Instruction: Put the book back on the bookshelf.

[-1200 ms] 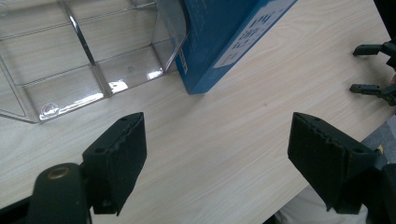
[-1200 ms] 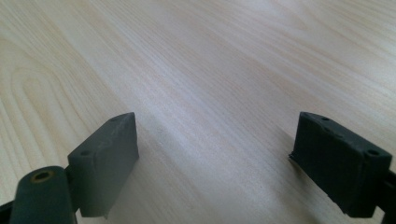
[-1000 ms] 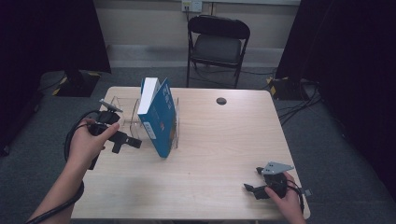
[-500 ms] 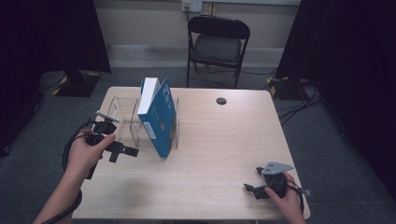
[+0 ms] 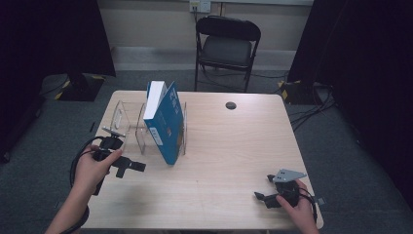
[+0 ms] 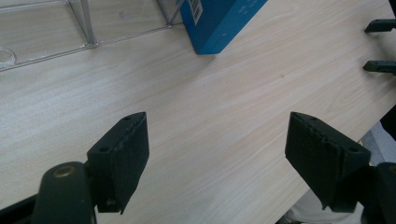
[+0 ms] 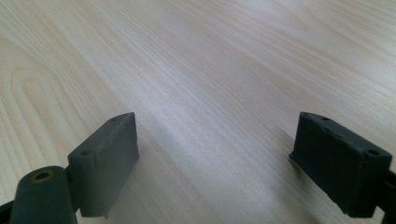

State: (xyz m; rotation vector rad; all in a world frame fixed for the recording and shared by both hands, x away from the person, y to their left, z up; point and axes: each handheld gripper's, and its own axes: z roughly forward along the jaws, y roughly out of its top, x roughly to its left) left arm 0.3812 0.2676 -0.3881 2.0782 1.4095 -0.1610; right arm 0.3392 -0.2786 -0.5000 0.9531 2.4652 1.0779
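- the left gripper [image 5: 127, 166] hangs over the table [image 5: 234, 146] near its left edge, jaws released and wide apart, with nothing between them; in the left gripper view only bare wood lies in the gap.
- the book [image 5: 165, 122], blue with a white page edge, stands leaning in a clear rack [image 5: 127, 117]. it is ahead of the left jaws and a little to their left side, apart from them, not touched.
- in the left gripper view the book's lower corner [image 6: 219, 23] rests on the wood just beyond the rack's clear base [image 6: 70, 28], well past the jaw tips.
- the right gripper [image 5: 265, 197] sits low at the table's near right corner, held in the hand [image 5: 299, 209]. its jaws are released too, spread wide over bare wood, gripping nothing.
- the right gripper's jaw tips [image 6: 380, 46] show at the far right of the left gripper view, well apart from the left jaws.
- the book is far off from the right jaws, across the table.
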